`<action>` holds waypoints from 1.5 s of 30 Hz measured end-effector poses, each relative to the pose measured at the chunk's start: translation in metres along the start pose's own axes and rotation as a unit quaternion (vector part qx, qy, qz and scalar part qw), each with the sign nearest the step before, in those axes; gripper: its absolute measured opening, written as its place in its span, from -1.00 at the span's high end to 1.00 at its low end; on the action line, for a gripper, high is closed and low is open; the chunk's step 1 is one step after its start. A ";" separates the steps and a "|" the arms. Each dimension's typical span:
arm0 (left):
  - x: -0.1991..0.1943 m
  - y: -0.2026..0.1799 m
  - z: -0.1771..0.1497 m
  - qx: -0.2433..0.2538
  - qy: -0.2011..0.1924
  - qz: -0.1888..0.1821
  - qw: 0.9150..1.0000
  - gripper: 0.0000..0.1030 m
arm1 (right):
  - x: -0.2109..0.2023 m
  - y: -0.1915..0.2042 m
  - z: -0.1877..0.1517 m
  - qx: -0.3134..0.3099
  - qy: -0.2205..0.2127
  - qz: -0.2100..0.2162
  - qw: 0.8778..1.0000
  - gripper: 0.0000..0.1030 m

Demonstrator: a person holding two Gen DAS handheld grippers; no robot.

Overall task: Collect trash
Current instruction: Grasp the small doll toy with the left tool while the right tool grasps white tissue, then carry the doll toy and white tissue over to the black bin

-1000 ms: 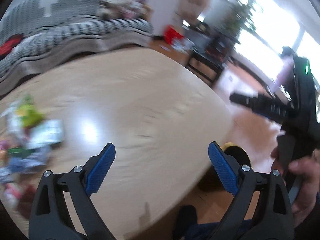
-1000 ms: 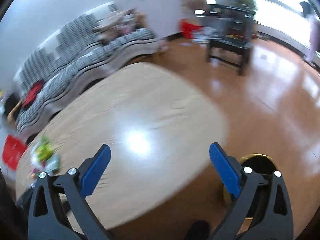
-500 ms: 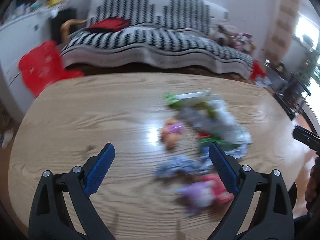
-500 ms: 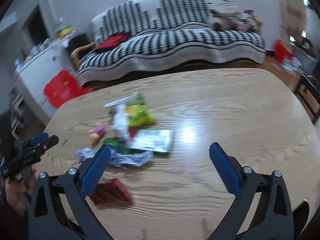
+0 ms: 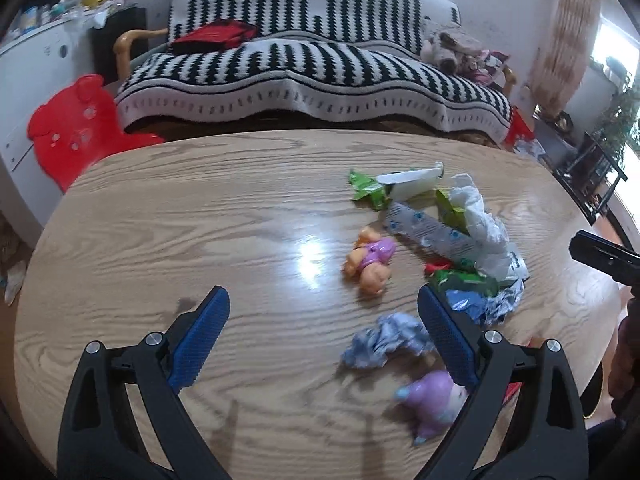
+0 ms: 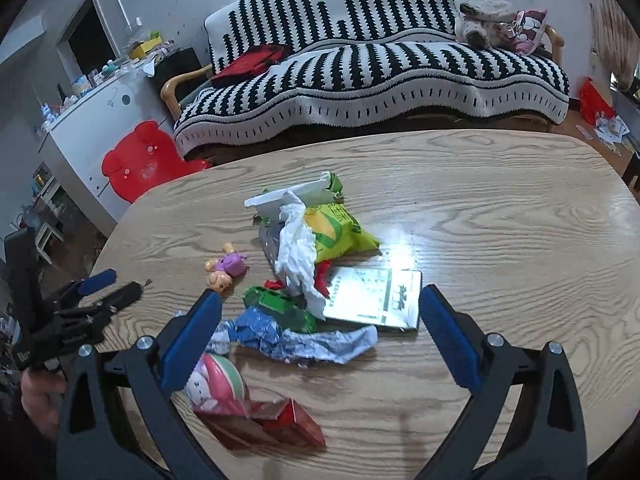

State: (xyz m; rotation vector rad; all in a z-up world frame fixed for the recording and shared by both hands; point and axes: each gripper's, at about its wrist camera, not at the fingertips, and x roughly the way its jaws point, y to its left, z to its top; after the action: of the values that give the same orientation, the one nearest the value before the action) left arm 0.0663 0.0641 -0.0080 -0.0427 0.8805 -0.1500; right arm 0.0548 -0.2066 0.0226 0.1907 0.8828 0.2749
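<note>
Left wrist view: the left gripper [image 5: 322, 336] was held above the near part of the wooden table [image 5: 180, 232], its blue-padded fingers [image 5: 200, 336] spread wide with nothing between them. The trash lay to the right of centre on the tabletop: a crumpled white tissue [image 5: 482, 224] draped over a silver-blue wrapper [image 5: 430, 232], a green wrapper [image 5: 368, 188] beside a white tube [image 5: 412, 178], and a crumpled blue-white wrapper [image 5: 384, 340] just beside the right-hand finger. An orange-and-purple doll [image 5: 370, 260] lay near the pile, apart from it, and a purple toy [image 5: 432, 400] lay partly behind the right-hand finger. The right gripper [image 5: 604, 258] showed only as a black tip at the right edge.

Right wrist view: the right gripper [image 6: 320, 336] hovered over the near edge of the pile, fingers [image 6: 448, 336] fully apart and empty. Between them lay the crumpled blue-white wrapper [image 6: 304, 340] and a flat printed packet [image 6: 374, 298]. A yellow-green bag [image 6: 336, 228] lay under the tissue [image 6: 298, 248], and a red wrapper [image 6: 276, 426] lay nearest the camera with a pink ball-like toy [image 6: 218, 380] touching it. The left gripper [image 6: 108, 286] appeared at the left over the table's edge, likewise open and empty. A black-and-white striped sofa [image 6: 360, 60] stood behind the table.
</note>
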 end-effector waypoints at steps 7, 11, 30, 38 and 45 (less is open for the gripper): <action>0.051 -0.028 0.012 0.017 0.035 0.001 0.999 -0.79 | 0.042 -0.002 0.012 0.028 0.032 0.015 0.999 -0.73; 0.077 -0.033 0.012 0.013 0.060 0.009 0.998 -0.79 | 0.068 -0.007 0.016 0.048 0.054 0.024 0.997 -0.60; 0.078 -0.039 0.020 0.006 0.060 0.005 0.998 0.25 | 0.062 0.006 0.021 0.037 0.044 0.060 0.997 0.64; 0.055 -0.050 0.025 0.007 0.041 -0.008 0.999 0.25 | 0.042 -0.004 0.020 0.039 0.037 0.052 0.997 0.64; 0.037 -0.088 0.030 0.015 0.029 -0.038 0.999 0.25 | 0.007 -0.036 0.012 0.046 0.022 0.018 0.999 0.64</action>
State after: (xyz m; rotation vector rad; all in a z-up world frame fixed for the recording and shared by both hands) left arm 0.1029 -0.0295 -0.0089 -0.0436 0.9339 -0.2364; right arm 0.0742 -0.2394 0.0143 0.2873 0.9366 0.2719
